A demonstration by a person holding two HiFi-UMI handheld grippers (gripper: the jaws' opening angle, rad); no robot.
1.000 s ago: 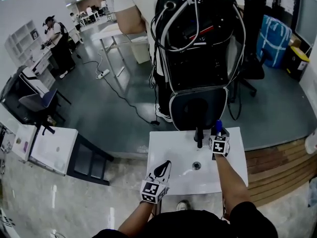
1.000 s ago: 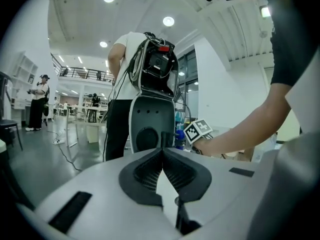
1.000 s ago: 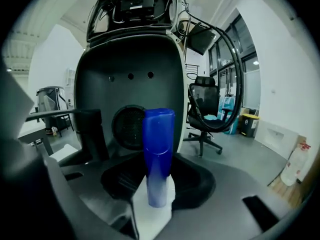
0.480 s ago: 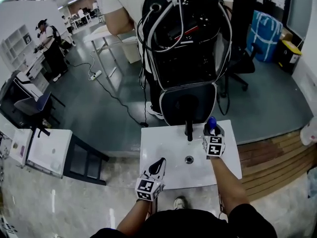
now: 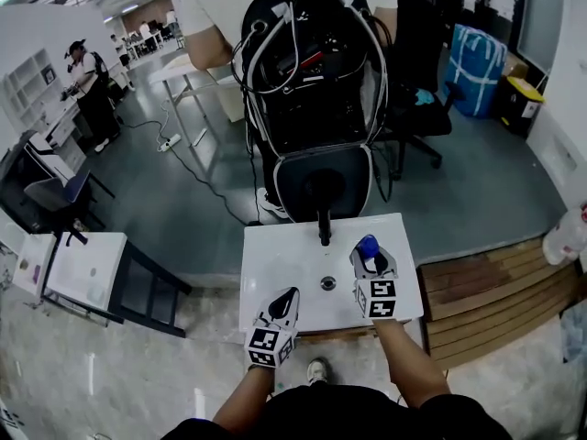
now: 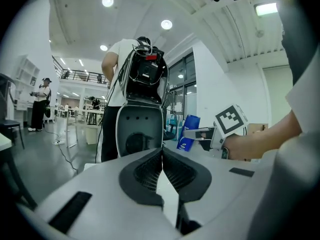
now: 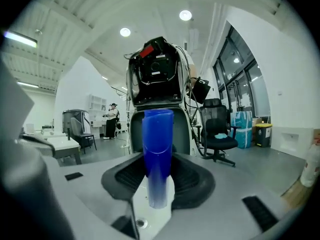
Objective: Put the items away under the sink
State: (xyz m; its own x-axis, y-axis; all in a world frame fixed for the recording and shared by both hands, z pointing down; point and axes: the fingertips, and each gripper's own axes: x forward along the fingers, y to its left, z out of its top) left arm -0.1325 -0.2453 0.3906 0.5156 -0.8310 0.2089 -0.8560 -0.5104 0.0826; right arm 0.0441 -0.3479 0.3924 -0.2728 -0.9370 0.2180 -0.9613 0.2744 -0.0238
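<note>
Head view: right tool point(image 5: 371, 260) pinches one blue container point(image 5: 367, 245) over the sink point(image 5: 275, 278) (one faucet point(image 5: 324, 228)); left tool point(image 5: 286, 299) pressed together.

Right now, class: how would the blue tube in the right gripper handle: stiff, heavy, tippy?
The blue tube is probably light and fairly stiff: the right gripper holds it upright by its lower end. Tall and narrow, it may tip if stood.

A black faucet point(image 5: 323, 229) stands on the white sink point(image 5: 275, 273).
</note>
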